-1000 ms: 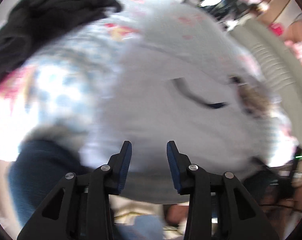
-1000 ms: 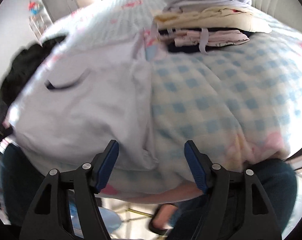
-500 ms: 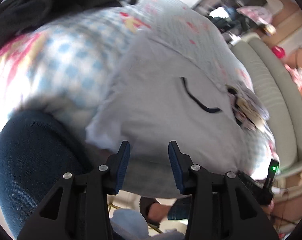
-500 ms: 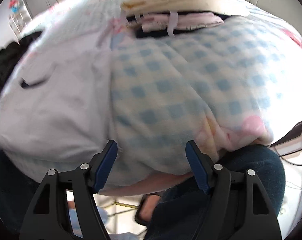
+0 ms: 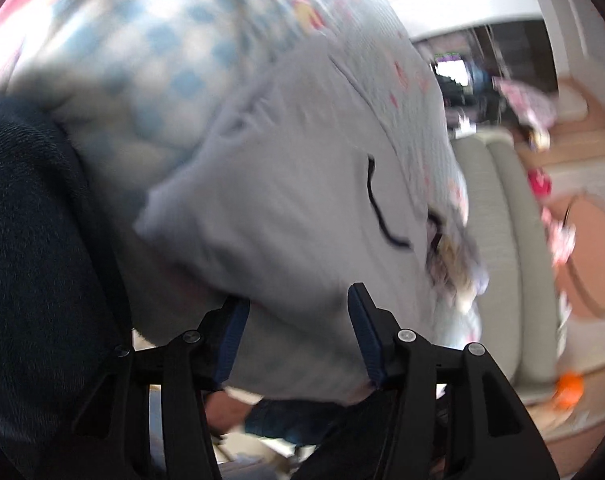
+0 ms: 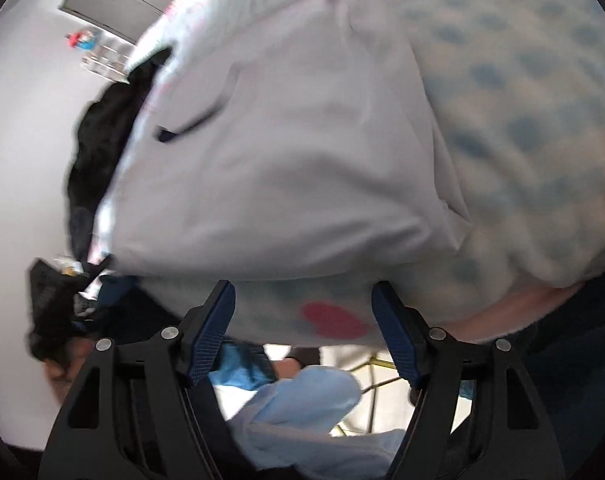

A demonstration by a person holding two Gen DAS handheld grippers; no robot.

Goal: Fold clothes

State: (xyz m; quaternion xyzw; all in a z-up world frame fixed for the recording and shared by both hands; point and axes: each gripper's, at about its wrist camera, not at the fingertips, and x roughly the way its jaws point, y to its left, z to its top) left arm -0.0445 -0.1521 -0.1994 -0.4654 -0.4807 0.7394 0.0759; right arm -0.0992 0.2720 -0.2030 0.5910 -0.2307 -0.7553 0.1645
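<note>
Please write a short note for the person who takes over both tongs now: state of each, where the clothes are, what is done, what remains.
Left tongs: open, jaws on either side of the near hem of the pale grey garment with a dark curved mark; not clamped.
Right tongs: open, at the near edge of the blue-and-white checked quilt, holding nothing.
The garment lies spread on the quilt, near edge hanging over. A black garment lies heaped beside it.
Done: garment laid out.
Left: grip the hem, fold, then probably the black one.
</note>
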